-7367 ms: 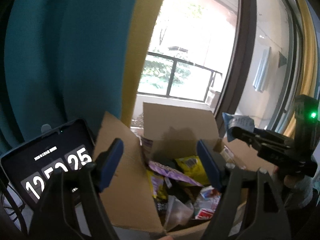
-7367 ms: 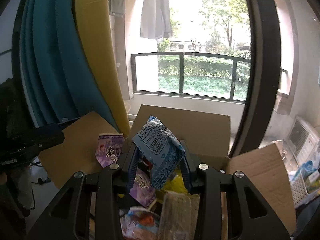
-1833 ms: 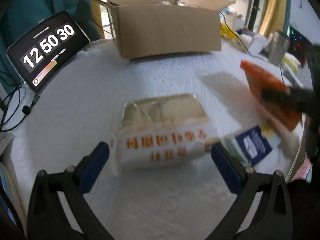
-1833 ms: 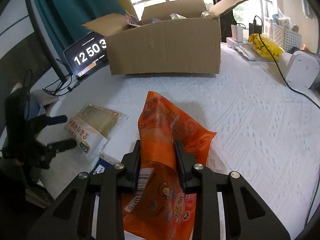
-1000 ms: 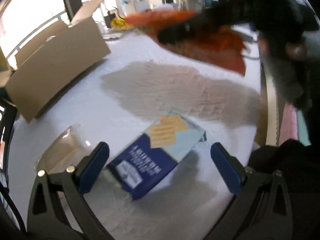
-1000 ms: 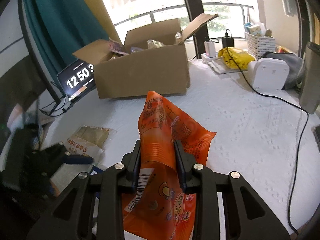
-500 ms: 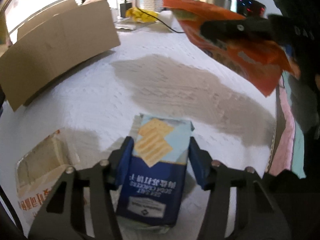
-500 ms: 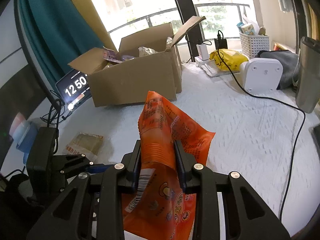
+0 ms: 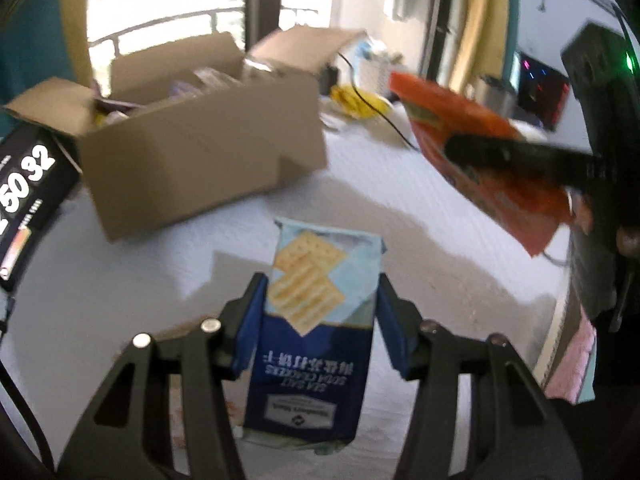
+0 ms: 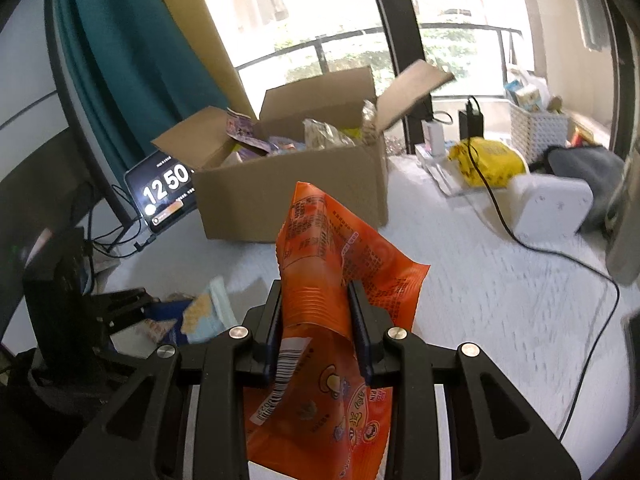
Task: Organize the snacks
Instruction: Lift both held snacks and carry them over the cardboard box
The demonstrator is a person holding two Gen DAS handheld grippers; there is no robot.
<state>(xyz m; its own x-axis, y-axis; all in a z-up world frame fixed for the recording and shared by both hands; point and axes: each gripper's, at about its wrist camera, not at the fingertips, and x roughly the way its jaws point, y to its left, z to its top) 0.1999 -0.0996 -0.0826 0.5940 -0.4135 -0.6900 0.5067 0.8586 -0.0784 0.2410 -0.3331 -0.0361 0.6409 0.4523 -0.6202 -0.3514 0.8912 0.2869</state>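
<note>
My left gripper (image 9: 320, 316) is shut on a blue soda cracker pack (image 9: 316, 312), lifted clear of the white table (image 9: 380, 220). My right gripper (image 10: 318, 320) is shut on an orange snack bag (image 10: 332, 264), also held in the air. In the left wrist view the orange snack bag (image 9: 480, 160) hangs at the right in the other gripper. The right wrist view shows the cracker pack (image 10: 200, 316) at the lower left, in the left gripper (image 10: 132, 304). An open cardboard box (image 9: 200, 152) with several snack packets stands at the back of the table; the cardboard box (image 10: 292, 192) lies straight ahead of the orange bag.
A tablet clock (image 10: 166, 192) leans left of the box, with cables beside it. A yellow bag (image 10: 486, 160), a white device (image 10: 548, 208) with a black cord and a white basket (image 10: 536, 128) sit at the right. A pale snack bag lies under the left gripper.
The left gripper closed on the cracker pack and lifted it off the table, rolling level. The right gripper rose a little with the orange bag.
</note>
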